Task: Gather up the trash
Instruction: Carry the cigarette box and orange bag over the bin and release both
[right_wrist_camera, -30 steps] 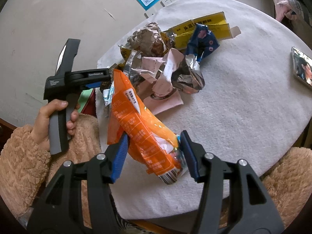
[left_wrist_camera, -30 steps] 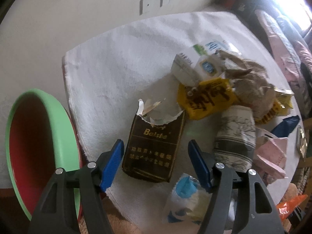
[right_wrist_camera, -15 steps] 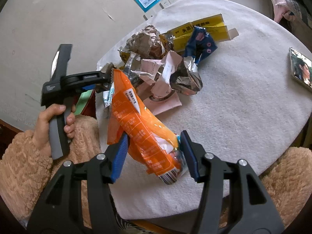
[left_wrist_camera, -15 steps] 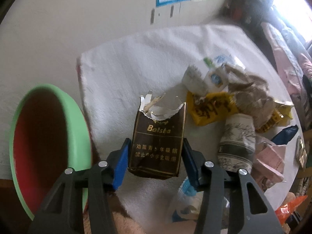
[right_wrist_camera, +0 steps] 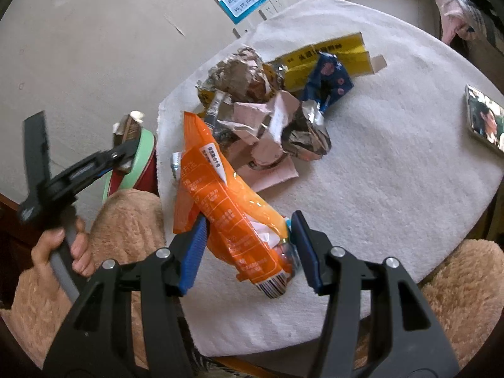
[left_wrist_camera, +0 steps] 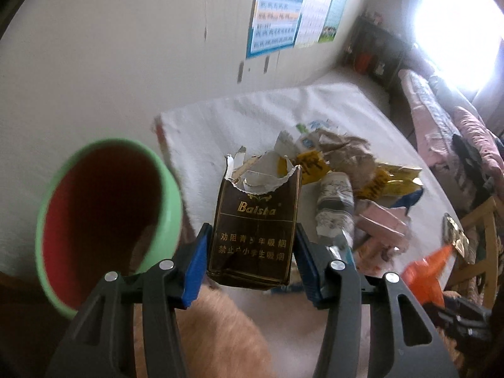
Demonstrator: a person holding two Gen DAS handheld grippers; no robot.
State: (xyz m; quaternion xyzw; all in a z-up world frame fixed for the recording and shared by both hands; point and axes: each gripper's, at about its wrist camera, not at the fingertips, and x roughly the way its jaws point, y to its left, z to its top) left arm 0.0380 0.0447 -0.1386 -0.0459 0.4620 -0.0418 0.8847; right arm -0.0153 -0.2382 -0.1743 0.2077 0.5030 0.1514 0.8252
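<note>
Left gripper [left_wrist_camera: 250, 253], blue pads pressed against both sides of a dark brown cigarette pack with a torn paper top [left_wrist_camera: 256, 223], pack upright and lifted off the table. Just to its left, a round bin with a green rim and red inside [left_wrist_camera: 104, 220], mouth tilted toward the camera, standing beside the table edge. Behind the pack, a round table under a white fuzzy cloth [left_wrist_camera: 220, 126], with a heap of crumpled trash [left_wrist_camera: 343, 170]: yellow wrappers, brown paper, a pink carton, a patterned paper roll.

Right gripper [right_wrist_camera: 249, 249], pads pinching a crinkled orange plastic snack bag [right_wrist_camera: 226, 208], bag slanting up and to the left above the near edge of the cloth. Beyond it, more of the heap: a flattened yellow box [right_wrist_camera: 327, 55], a dark blue foil wrapper [right_wrist_camera: 327, 77], silver foil. Near the far right edge of the table, a phone [right_wrist_camera: 483, 119] lying flat with its screen lit. At lower left, a hand [right_wrist_camera: 60, 252] in a fuzzy tan sleeve gripping the other tool's handle.
</note>
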